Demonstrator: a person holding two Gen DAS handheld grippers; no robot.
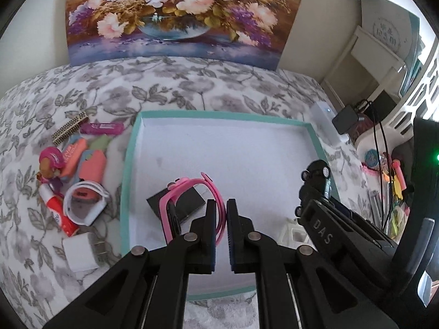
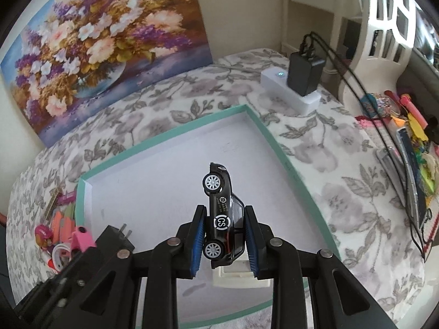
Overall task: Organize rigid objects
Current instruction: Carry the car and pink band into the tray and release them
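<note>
A white tray with a teal rim (image 1: 131,150) (image 2: 274,137) lies on the flowered bedcover. My left gripper (image 1: 221,211) hangs over its near side, shut on the strap of a pink watch (image 1: 192,183) (image 2: 81,240). Under the watch a black plug adapter (image 1: 189,201) (image 2: 115,240) lies in the tray. My right gripper (image 2: 224,209) is shut on a black toy car (image 2: 222,213) (image 1: 315,171), held on end over the tray. A cream block (image 2: 238,274) (image 1: 296,233) lies in the tray below the car.
Left of the tray lies a pile: a gold clip (image 1: 70,127), orange tags (image 1: 92,164), a pink figure (image 1: 50,164), a glue stick (image 1: 59,215), a white strap (image 1: 85,203), a white charger (image 1: 81,252). A painting (image 1: 178,13) leans behind. A power strip (image 2: 288,90) sits right.
</note>
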